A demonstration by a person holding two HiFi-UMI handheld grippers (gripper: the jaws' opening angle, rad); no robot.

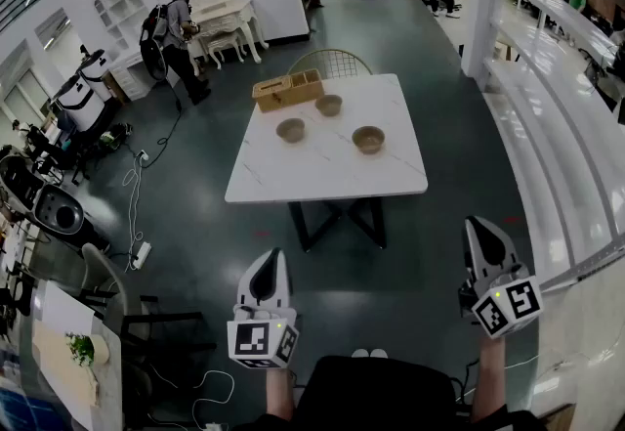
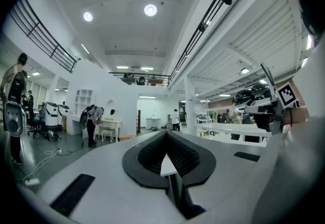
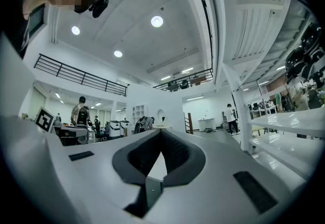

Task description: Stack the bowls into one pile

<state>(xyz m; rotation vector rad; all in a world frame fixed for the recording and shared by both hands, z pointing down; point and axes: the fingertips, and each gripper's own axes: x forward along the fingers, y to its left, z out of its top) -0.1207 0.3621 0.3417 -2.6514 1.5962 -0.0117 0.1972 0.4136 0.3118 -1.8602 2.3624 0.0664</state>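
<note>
Three tan bowls stand apart on the white marble table (image 1: 322,175): one at the left (image 1: 291,130), one at the back (image 1: 329,105), one at the right (image 1: 368,139). Each sits upright and alone. My left gripper (image 1: 272,259) and right gripper (image 1: 482,228) hang low over the dark floor, well short of the table's near edge. Both are shut with nothing between the jaws. In the left gripper view the left gripper (image 2: 166,135) points level across the room. In the right gripper view the right gripper (image 3: 161,132) points slightly upward. No bowl shows in either gripper view.
A wooden box (image 1: 288,89) sits on the table's back left corner, with a wire chair (image 1: 330,63) behind it. A person (image 1: 176,33) stands by a white dresser at the back left. White shelving (image 1: 557,126) runs along the right. Cables (image 1: 135,185) trail on the floor at the left.
</note>
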